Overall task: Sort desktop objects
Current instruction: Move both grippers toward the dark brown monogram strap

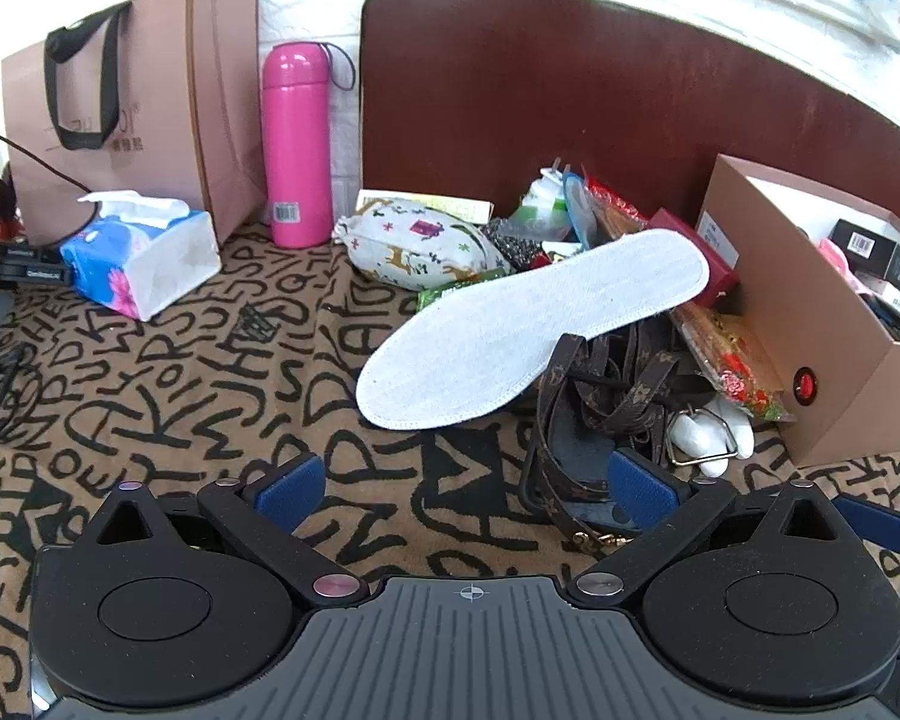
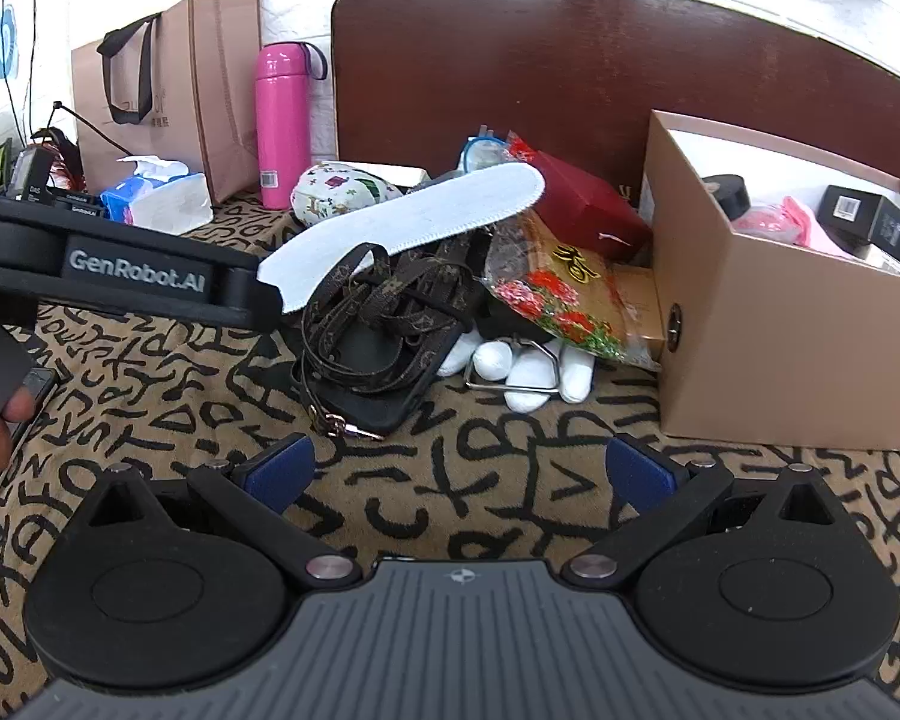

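Observation:
A white shoe insole lies tilted on a heap of objects; it also shows in the right wrist view. Under it are a brown patterned strap bundle on a black case, a floral packet, a red box, white gloves and a patterned cloth pouch. My left gripper is open, empty, just in front of the insole and straps. My right gripper is open, empty, before the case and gloves. The left gripper's body shows at the left of the right wrist view.
An open brown cardboard box with small items stands at the right. A pink flask, a tissue pack and a brown paper bag stand at the back left. A dark red board backs the heap. A letter-patterned cloth covers the surface.

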### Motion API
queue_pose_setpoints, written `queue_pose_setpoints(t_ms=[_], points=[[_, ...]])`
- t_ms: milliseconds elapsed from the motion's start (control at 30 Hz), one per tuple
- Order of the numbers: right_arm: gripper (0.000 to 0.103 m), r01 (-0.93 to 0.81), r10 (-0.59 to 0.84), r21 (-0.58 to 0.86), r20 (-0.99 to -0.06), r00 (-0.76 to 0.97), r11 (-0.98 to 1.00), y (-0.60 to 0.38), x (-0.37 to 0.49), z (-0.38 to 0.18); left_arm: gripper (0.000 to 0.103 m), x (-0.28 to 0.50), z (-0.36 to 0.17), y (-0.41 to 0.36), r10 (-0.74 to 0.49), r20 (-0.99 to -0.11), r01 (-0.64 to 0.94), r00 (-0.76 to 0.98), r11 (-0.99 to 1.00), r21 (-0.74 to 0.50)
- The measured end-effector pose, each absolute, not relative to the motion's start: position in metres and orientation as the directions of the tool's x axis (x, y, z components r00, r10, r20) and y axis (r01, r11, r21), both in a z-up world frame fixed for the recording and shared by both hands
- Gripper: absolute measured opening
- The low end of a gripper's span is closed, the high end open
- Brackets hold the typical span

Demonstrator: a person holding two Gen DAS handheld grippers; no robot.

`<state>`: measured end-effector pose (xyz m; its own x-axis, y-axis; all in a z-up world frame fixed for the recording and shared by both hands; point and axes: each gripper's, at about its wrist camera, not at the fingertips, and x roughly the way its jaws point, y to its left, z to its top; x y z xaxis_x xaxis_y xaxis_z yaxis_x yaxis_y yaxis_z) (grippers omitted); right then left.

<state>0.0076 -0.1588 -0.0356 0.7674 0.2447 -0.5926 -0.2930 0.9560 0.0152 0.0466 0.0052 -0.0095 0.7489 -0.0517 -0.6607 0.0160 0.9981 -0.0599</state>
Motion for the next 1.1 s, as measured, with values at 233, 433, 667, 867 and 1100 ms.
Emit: queue_pose_setpoints(t_ms=[233, 433, 667, 867, 1100], points=[[0.103, -0.273, 0.243, 0.041, -0.599, 0.763, 0.961, -0.159, 0.023, -0.040, 0.103, 0.062, -0.020, 0.007, -0.058, -0.683, 0.021, 0.728, 0.998, -0.062], [0.099, -0.264, 0.250, 0.068, -0.608, 0.753, 0.962, -0.159, 0.038, -0.047, 0.103, 0.073, -0.030, 0.009, -0.100, -0.698, 0.051, 0.709, 0.995, -0.091], [0.073, -0.291, 0.305, 0.129, -0.627, 0.716, 0.948, -0.157, 0.056, -0.057, 0.093, 0.088, -0.045, 0.006, -0.216, -0.726, 0.123, 0.653, 0.976, -0.179], [0.052, -0.351, 0.362, 0.143, -0.605, 0.709, 0.926, -0.152, 0.060, -0.056, 0.075, 0.107, -0.052, 0.009, -0.270, -0.732, 0.135, 0.625, 0.961, -0.239], [0.044, -0.391, 0.394, 0.145, -0.602, 0.694, 0.909, -0.140, 0.068, -0.060, 0.067, 0.119, -0.053, 0.007, -0.295, -0.727, 0.154, 0.620, 0.954, -0.257]])
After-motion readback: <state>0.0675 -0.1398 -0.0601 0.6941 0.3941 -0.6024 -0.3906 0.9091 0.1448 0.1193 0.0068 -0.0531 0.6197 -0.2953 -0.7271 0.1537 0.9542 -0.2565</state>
